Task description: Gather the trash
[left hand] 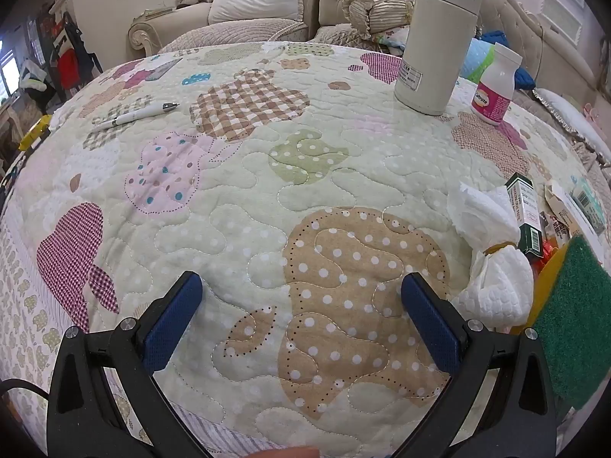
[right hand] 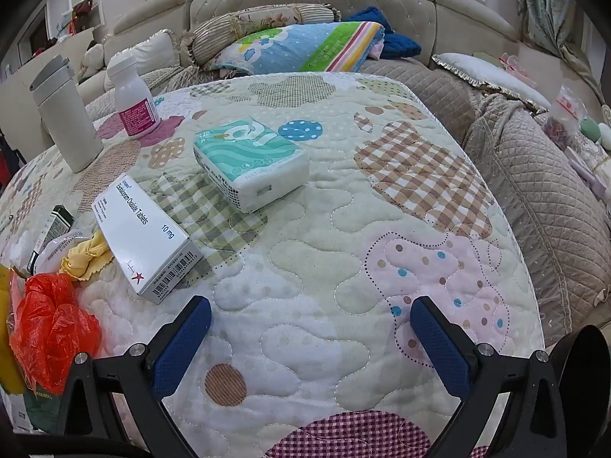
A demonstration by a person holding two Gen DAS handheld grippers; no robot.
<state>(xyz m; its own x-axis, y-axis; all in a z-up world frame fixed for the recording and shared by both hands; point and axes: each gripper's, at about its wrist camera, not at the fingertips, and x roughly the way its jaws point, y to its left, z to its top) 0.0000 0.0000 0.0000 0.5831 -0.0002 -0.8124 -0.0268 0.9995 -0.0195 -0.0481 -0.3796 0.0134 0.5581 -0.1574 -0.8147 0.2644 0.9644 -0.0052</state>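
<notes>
My left gripper (left hand: 301, 290) is open and empty over the quilted table cover (left hand: 267, 175). A crumpled white tissue bundle (left hand: 492, 259) tied with a band lies just right of its right finger. A green scouring sponge (left hand: 573, 316) and a dark green box (left hand: 527, 213) lie further right. My right gripper (right hand: 311, 316) is open and empty. A crumpled red plastic bag (right hand: 53, 324) and a yellow scrap (right hand: 86, 255) lie to its left. A white tablet box (right hand: 145, 236) and a teal tissue pack (right hand: 252, 160) lie ahead.
A white flask (left hand: 435, 38) and a white pill bottle (left hand: 496, 84) stand at the back; both also show in the right wrist view, flask (right hand: 65, 122) and bottle (right hand: 133, 99). A pen (left hand: 137, 114) lies far left. Sofa cushions (right hand: 298, 45) surround the table.
</notes>
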